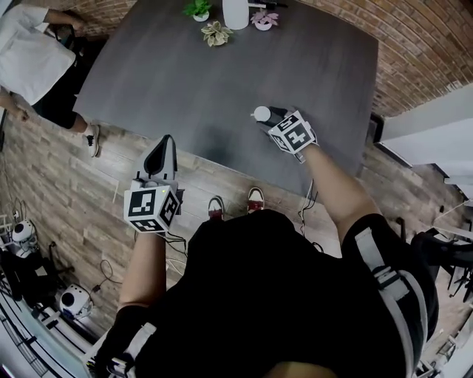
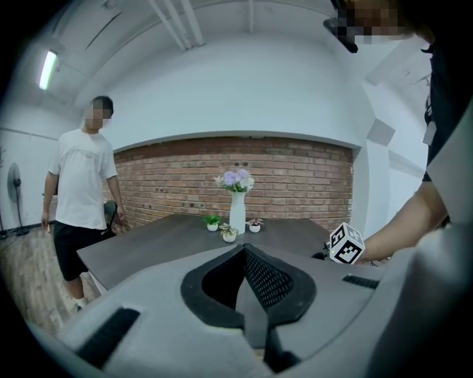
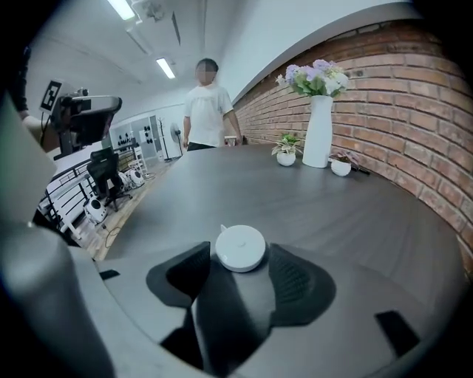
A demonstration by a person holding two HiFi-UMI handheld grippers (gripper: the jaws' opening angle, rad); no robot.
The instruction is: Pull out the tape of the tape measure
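Here the tape measure [image 3: 239, 244], a round white case, lies flat on the dark grey worktop [image 1: 185, 81] close to its near edge, toward the right-hand end. The right tongs [image 3: 241, 252] stand spread wide with the case between their tips. The left pad is clearly apart from the case and the right pad is just beside it. In the head view these tongs [image 1: 267, 116] reach in over the near edge from the person's side.

The left tongs [image 2: 244, 251] are pressed together with nothing in them. Their tips [image 1: 164, 142] sit at the worktop's near edge, well apart from the tape measure, and their body hangs over the wooden floor [image 1: 81, 199].

Between the case and the far end the worktop is bare. A white vase [image 1: 236, 13] of pale flowers [image 3: 314, 77] stands at that far end, with three small potted plants [image 1: 216, 33] near it.

A brick wall [image 3: 414, 111] runs along the far and right sides. A person in a white shirt [image 1: 33, 63] stands off the far left corner.

The only clear marks are black-and-white square patterns on the tongs' cubes [image 1: 293, 133].
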